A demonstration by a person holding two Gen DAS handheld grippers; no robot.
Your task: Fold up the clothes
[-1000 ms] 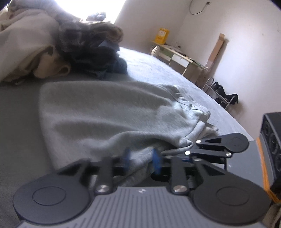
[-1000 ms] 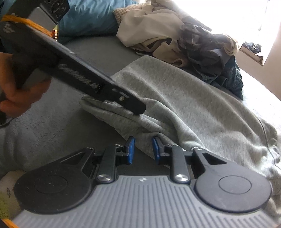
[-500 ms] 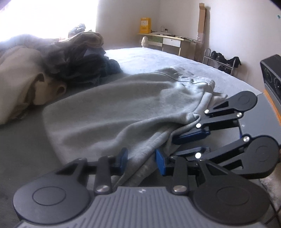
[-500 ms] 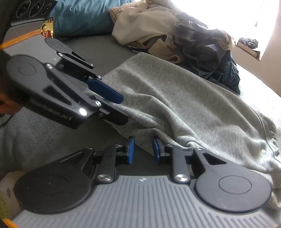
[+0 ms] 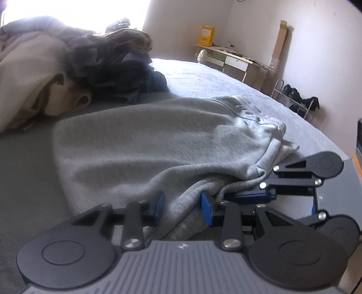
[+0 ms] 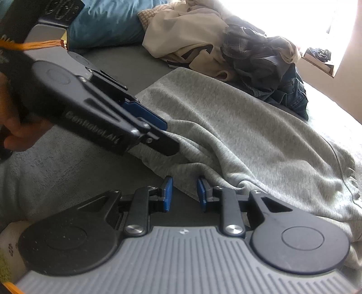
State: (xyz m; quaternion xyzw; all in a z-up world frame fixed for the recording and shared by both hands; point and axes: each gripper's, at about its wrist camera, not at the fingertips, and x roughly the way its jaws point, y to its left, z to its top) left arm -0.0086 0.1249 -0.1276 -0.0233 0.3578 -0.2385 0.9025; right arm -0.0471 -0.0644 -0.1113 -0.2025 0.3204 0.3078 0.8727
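Blown-out window (image 5: 74, 13) glare, fisheye-bent edges, soft motion blur

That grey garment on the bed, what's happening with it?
A person is folding clothes with hand-held tongs. The left tongs are open around the bunched near edge of the grey garment; the right tongs are open at the same edge beside them. A pile of other clothes waits behind.

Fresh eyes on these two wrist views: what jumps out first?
The grey sweatshirt spread flat across the grey bed fills both views. Both grippers sit at its near edge: the left gripper has a bunched fold between its open fingers, and the right gripper, also open, is at the hem beside it. Behind lies an unfolded pile of clothes.
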